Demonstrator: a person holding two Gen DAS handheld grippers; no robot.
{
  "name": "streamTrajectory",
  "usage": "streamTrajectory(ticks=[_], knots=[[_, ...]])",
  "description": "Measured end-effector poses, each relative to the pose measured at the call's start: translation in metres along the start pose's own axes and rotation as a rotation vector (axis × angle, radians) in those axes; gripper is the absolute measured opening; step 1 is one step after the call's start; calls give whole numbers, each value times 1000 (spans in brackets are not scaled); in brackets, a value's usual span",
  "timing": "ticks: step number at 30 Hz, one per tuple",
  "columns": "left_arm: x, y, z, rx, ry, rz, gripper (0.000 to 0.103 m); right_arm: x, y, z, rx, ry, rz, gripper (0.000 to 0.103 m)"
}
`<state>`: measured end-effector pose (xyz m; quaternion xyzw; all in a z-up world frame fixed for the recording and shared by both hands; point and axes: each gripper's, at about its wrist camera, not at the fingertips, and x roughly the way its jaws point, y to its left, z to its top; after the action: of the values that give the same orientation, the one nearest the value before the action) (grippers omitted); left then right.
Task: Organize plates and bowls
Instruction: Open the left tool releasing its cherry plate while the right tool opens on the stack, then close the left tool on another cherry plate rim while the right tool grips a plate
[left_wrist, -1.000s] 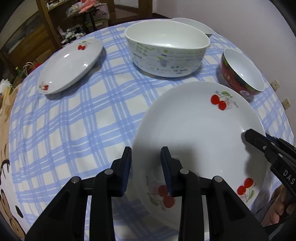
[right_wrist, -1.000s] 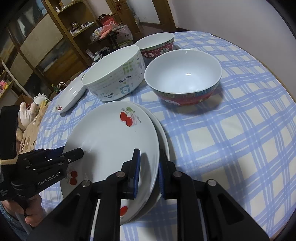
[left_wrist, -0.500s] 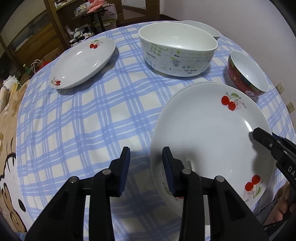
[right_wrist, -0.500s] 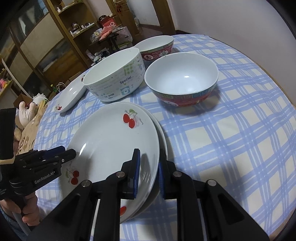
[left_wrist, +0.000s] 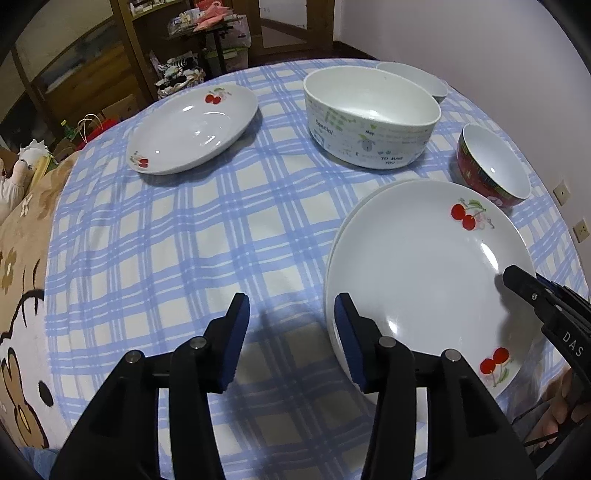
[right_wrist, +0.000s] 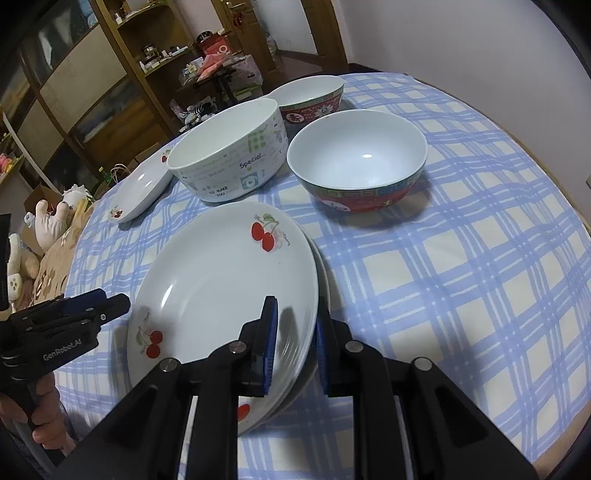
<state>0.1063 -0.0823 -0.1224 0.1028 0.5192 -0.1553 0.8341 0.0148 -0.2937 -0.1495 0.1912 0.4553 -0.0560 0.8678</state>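
Since the earlier frame, the left gripper (left_wrist: 291, 332) has let go of the white ceramic cherry-print plate (left_wrist: 424, 273) and drawn aside; its jaws are opening over bare blue-checked tablecloth (left_wrist: 192, 236). Right gripper (right_wrist: 293, 343) is clamped on that plate's rim, atop a second plate (right_wrist: 322, 273). Seat it squarely before releasing; avoid sliding

The tablecloth (left_wrist: 184, 240) has blue and white checks, the plates just beside the black left gripper (left_wrist: 291, 332) with blue pads, and the plate (left_wrist: 192, 129) far ahead of it, are white with red cherries, the big bowl (left_wrist: 369, 122) is white with green and blue print, and the smaller bowl (right_wrist: 358, 166) is red outside and white inside.
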Motion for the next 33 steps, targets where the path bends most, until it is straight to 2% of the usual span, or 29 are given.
streamTrajectory(ticks=[4,5,7,15,20,27,30,33], knots=[[-9,2,-2,-3,-16,7,50,-4,0,-1,-2,-7,-20,22],[-11,2,-3,-3,-19,10,50,-7,0,-1,-4,-16,-37,33],[-15,2,-3,-3,-27,13,51,-15,-2,-1,2,-48,-31,45],[-29,11,-3,-23,-49,17,54,-34,-4,0,9,-105,-11,47],[-40,26,0,-64,-65,19,55,-43,5,2,-24,-138,-3,58],[-45,34,15,-78,-95,18,66,-39,21,11,-78,-137,14,60],[-49,36,26,-75,-102,-12,74,-39,30,20,-101,-144,34,60],[-55,41,39,-77,-112,-25,75,-40,40,33,-126,-157,57,60]])
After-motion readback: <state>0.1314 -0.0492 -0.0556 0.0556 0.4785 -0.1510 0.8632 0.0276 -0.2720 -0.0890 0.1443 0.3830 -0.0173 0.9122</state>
